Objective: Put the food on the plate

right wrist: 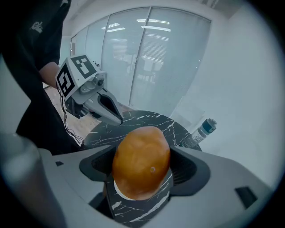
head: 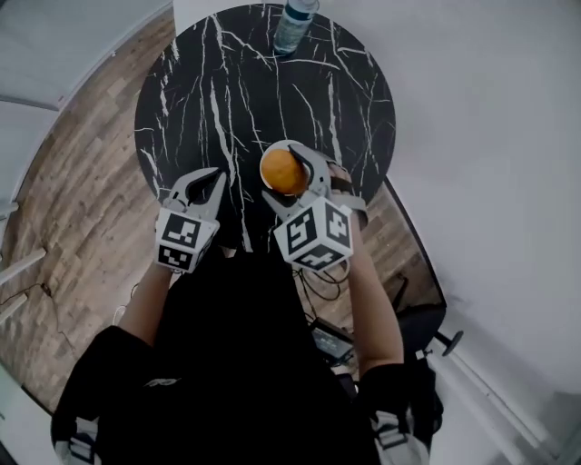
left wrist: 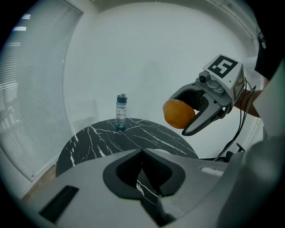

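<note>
Closest to the lens was the person's black-clad torso [head: 245,363], filling the bottom of the head view, with both forearms reaching forward from it. At the far left ran a strip of brown wood-plank floor [head: 73,200]. Next came the left tongs [head: 195,183], released, their jaws spread with only marble showing through the gap. They hung over the near-left edge, probably parked aside because one carrier is enough for this job. Beneath both tools lay the round black marble table with white veins [head: 209,82].

Just right of centre, the right tongs [head: 278,170] were clenched on the orange rounded piece of food [right wrist: 141,162]. They pinched it at its two sides and held it in the air above the table's near half, clear of the surface. A squeeze across the widest part likely stops so smooth and round a thing from slipping. At the far edge stood a clear, bluish plastic water bottle [head: 292,25], well apart from the food and perhaps set back to leave the middle free. Black cables [head: 318,281] trailed under the right forearm.

No plate could be made out with any certainty. In the right gripper view a white crescent [right wrist: 127,192] showed under the food, against the marble. It may have been a plate's rim, but the food covered the rest. The head view's upper edge cut off the bottle's top. Whether the food was a fruit or a bun was hard to tell.
</note>
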The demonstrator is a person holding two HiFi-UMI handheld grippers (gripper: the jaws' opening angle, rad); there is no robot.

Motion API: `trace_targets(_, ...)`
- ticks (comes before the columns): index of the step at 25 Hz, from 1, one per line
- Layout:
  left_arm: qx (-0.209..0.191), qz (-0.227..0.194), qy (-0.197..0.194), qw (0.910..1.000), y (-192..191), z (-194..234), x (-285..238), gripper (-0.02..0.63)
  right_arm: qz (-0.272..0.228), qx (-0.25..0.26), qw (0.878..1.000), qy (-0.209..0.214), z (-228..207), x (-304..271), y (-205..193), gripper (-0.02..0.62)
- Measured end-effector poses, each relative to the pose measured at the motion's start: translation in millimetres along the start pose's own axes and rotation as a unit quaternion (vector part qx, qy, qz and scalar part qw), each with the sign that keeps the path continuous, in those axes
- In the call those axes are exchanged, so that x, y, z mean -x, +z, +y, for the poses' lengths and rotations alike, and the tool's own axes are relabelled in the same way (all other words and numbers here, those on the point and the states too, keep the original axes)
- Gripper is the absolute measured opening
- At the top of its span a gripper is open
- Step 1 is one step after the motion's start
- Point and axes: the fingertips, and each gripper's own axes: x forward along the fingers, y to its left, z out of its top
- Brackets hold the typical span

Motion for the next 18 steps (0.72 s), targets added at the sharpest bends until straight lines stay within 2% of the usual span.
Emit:
trace_targets(3, 0.007, 0.020, 0.003, 0.9998, -9, -4, -15, 0.000, 0.011, 0.033, 0.999, 0.011, -4, -12, -10, 0.344)
trace_targets(7, 0.016, 0.046, 0.011, 0.9987, -22, -6, -31, 0.000, 0.031, 0.053, 0.997, 0.055, 0, -32, -26, 0.344)
trace_targets(18, 0.060, 0.130, 0.051, 0.9883, -72, -2, -66, 0.000, 0.057, 0.041, 0.988, 0.141, 8, -88, -72, 0.344)
